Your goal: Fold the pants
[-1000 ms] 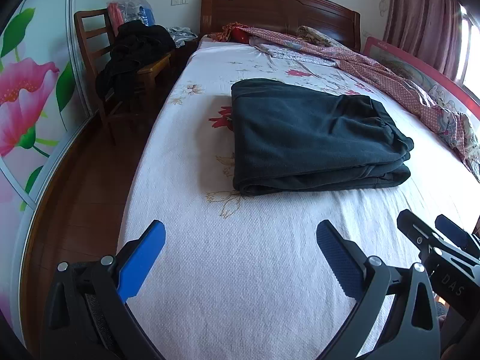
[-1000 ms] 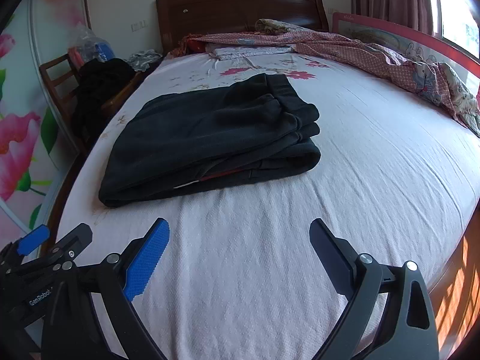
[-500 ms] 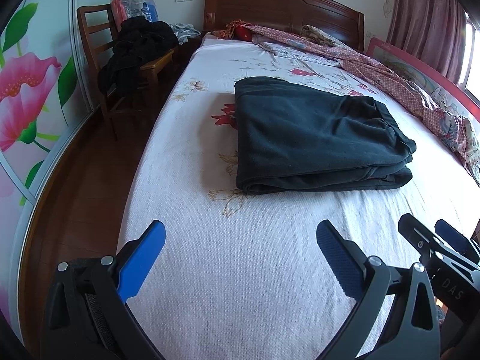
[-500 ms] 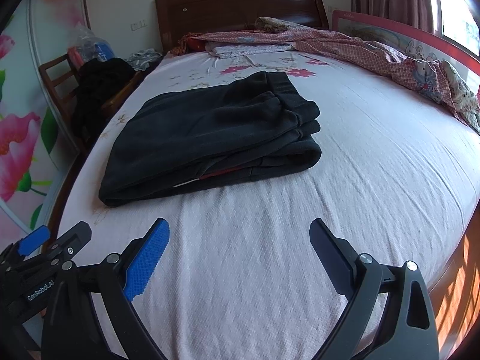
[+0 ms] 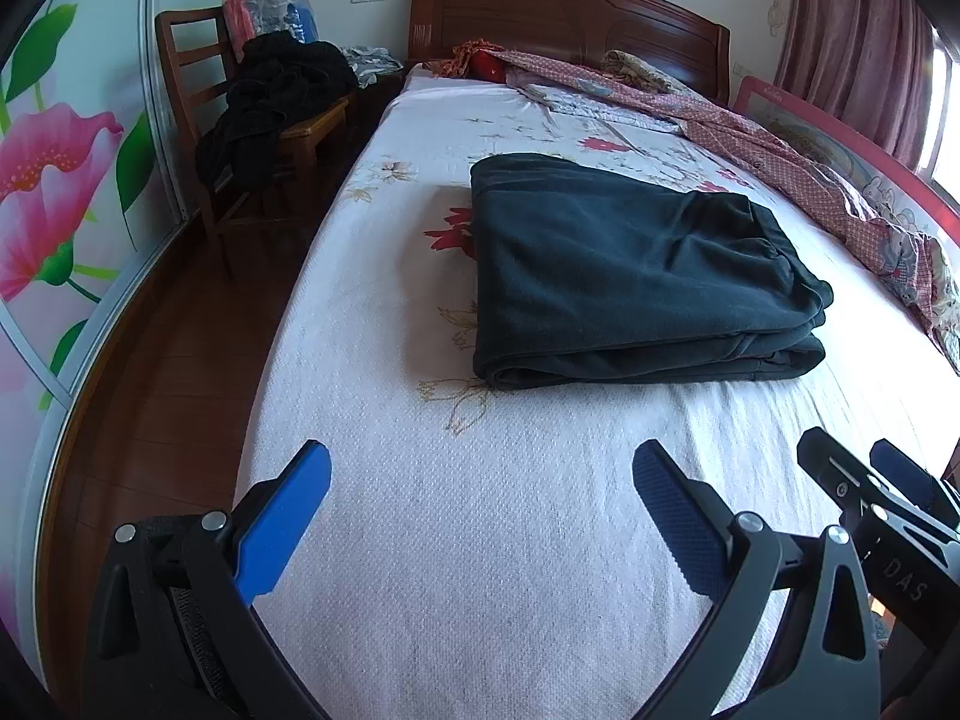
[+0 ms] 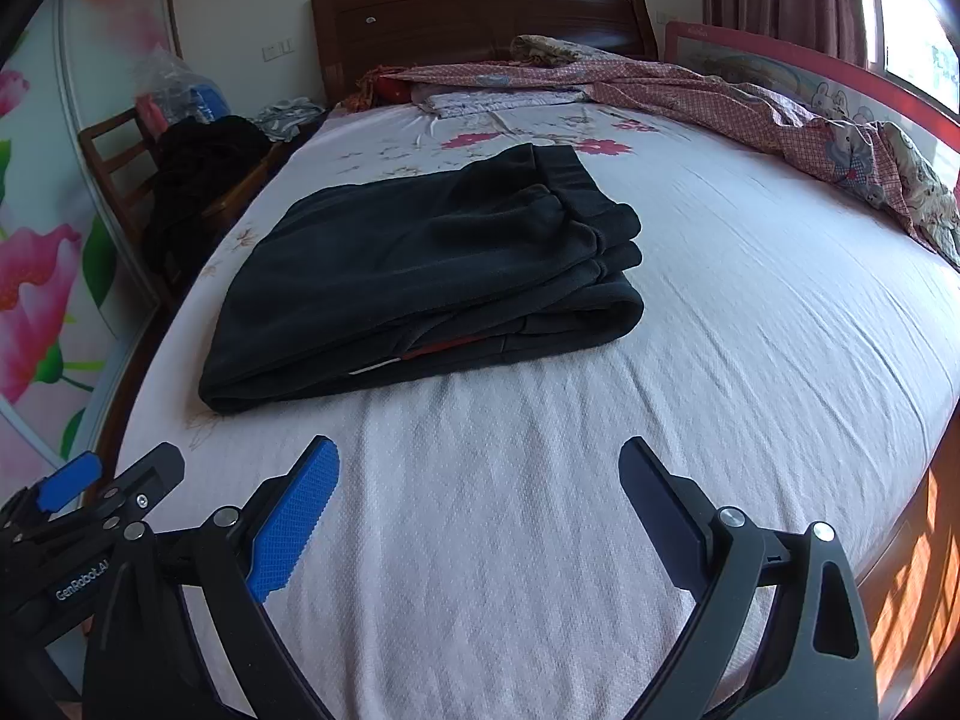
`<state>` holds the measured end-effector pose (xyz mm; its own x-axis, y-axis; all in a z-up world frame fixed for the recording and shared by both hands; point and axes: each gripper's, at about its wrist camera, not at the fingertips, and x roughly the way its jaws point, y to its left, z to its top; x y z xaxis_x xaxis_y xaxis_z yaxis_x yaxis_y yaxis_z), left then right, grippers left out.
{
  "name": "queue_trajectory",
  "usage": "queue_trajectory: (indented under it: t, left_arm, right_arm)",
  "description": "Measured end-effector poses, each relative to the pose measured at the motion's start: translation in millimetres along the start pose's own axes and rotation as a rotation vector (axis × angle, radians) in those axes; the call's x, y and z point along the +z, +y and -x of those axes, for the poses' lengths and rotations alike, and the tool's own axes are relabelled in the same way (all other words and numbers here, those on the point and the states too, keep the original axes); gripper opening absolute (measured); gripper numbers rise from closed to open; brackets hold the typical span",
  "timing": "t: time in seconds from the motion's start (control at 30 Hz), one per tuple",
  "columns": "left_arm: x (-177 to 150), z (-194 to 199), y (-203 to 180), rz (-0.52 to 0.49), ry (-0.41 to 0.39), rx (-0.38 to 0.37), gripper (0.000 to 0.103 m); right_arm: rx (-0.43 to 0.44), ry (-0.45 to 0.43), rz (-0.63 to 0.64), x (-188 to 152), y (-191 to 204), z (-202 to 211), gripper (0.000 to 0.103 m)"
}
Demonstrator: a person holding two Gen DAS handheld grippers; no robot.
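The dark pants lie folded in a flat stack on the white flowered bed sheet; they also show in the right wrist view. My left gripper is open and empty, held above the sheet well short of the pants. My right gripper is open and empty, also short of the pants. The right gripper's tip shows at the right edge of the left wrist view, and the left gripper's tip at the left edge of the right wrist view.
A wooden chair heaped with dark clothes stands left of the bed. A crumpled pink quilt lies along the bed's right side by a red guard rail. The wooden headboard is at the far end. Wooden floor lies left.
Both grippers have drifted slightly, so the pants sit a little lower in the left wrist view. Both stay open; the pants have not moved.
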<state>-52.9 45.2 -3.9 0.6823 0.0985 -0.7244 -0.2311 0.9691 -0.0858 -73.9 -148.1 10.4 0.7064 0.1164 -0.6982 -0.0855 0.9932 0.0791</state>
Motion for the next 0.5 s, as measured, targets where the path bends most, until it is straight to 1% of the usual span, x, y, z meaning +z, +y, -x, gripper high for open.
queue_trajectory:
  t: [0.3, 0.37, 0.43, 0.5]
  left_arm:
    - [2, 2, -1, -0.007, -0.001, 0.008, 0.101]
    - [6, 2, -1, -0.015, 0.023, 0.011, 0.101]
    - [9, 3, -1, -0.018, 0.026, 0.018, 0.101]
    - [11, 12, 0, -0.028, -0.018, 0.014, 0.101]
  right_arm:
    - [0.003, -0.003, 0.004, 0, 1, 1, 0.094]
    - [0.0, -0.002, 0.005, 0, 1, 1, 0.094]
    - [-0.002, 0.0, 0.004, 0, 0, 1, 0.094]
    - [-0.003, 0.006, 0.004, -1, -1, 1, 0.094]
